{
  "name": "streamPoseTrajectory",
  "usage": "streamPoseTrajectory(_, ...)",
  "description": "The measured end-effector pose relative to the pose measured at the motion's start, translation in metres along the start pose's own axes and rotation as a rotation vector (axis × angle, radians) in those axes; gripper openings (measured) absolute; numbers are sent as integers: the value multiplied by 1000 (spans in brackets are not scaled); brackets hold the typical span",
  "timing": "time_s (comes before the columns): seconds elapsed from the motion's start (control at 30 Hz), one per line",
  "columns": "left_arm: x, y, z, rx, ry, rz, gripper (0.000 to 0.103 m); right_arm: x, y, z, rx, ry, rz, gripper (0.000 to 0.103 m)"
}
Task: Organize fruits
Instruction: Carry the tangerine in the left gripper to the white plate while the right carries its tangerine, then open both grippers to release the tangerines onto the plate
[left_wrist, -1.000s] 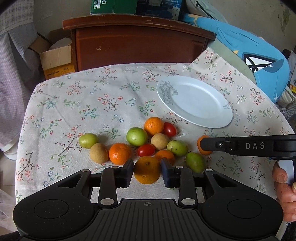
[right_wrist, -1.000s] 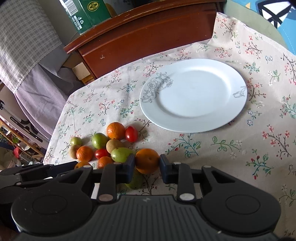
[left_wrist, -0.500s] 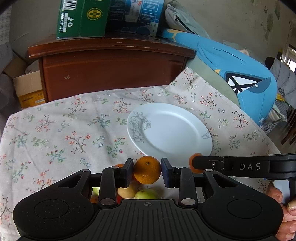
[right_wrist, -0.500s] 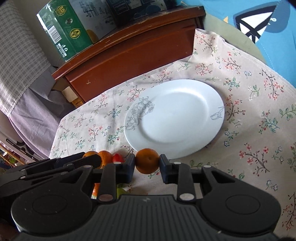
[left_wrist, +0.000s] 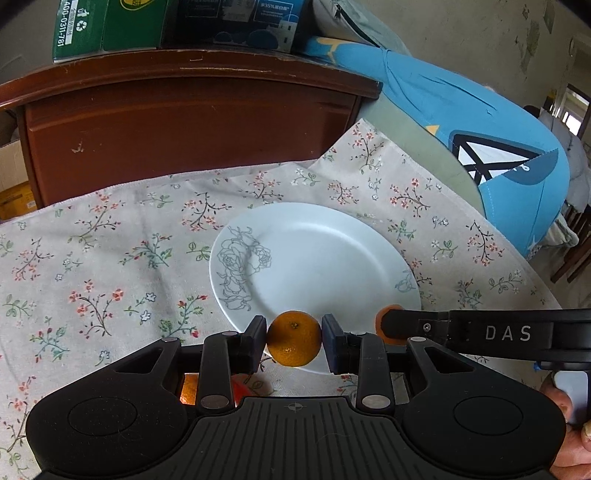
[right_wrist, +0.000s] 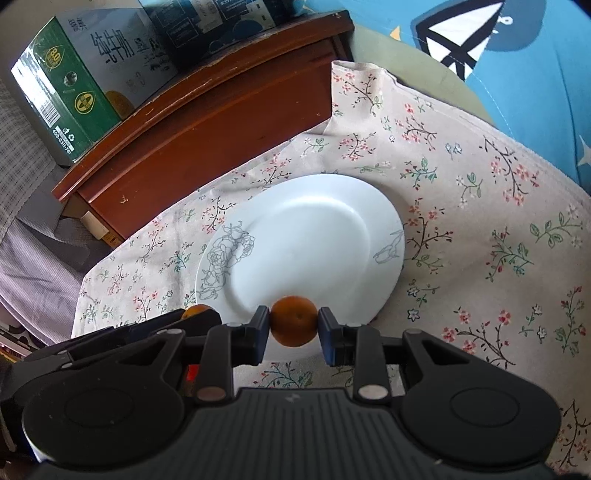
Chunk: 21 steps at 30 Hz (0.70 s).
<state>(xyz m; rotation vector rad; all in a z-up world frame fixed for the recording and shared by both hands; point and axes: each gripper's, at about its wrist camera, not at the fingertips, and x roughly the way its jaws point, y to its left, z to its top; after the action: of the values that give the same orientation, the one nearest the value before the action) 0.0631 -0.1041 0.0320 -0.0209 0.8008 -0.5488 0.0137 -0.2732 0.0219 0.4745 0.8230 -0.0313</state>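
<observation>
My left gripper (left_wrist: 294, 339) is shut on an orange mandarin (left_wrist: 294, 338) held over the near rim of a white plate (left_wrist: 332, 258) with a grey rose print. My right gripper (right_wrist: 294, 326) is shut on a second mandarin (right_wrist: 294, 325), also above the plate's (right_wrist: 314, 236) near rim. In the left wrist view the right gripper's black arm (left_wrist: 480, 334) crosses at the right with its mandarin (left_wrist: 388, 312) partly showing. In the right wrist view the left gripper (right_wrist: 155, 332) lies at the lower left with its mandarin (right_wrist: 197, 311) peeking out. The plate holds nothing.
A floral tablecloth (left_wrist: 110, 258) covers the table. More fruit (left_wrist: 190, 389) shows under the left gripper's body. A brown wooden cabinet (left_wrist: 184, 122) with cartons (right_wrist: 74, 88) on top stands behind the table. A blue cushion (left_wrist: 480, 140) lies at the right. A hand (left_wrist: 569, 435) shows at the lower right.
Both grippers have carried their mandarins away from the fruit pile toward the plate. The pile has dropped out of sight below the grippers and the plate now lies right ahead.
</observation>
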Motion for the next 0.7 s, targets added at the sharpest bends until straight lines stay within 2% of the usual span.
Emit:
streamPoseTrajectory(0.17, 1, -5, 2, 16, -15, 7, 35, 0, -3, 2, 28, -11, -1, 31)
streamPoseTrajectory(0.23, -3, -7, 4, 19, -31, 32, 51, -2, -4, 2, 37, -20, 4, 31)
streamPoseTrajectory(0.33, -10, -6, 7, 18, -45, 59, 62, -4, -5, 3, 39, -28, 3, 31)
streamPoseTrajectory(0.57, -25, -2, 14, 23, -13, 124, 67, -3, -2, 2, 30, -12, 32, 31)
streamPoseTrajectory(0.7, -34, 5, 14, 15, 22, 136, 71, -3, 2, -1, 14, -4, 48, 32)
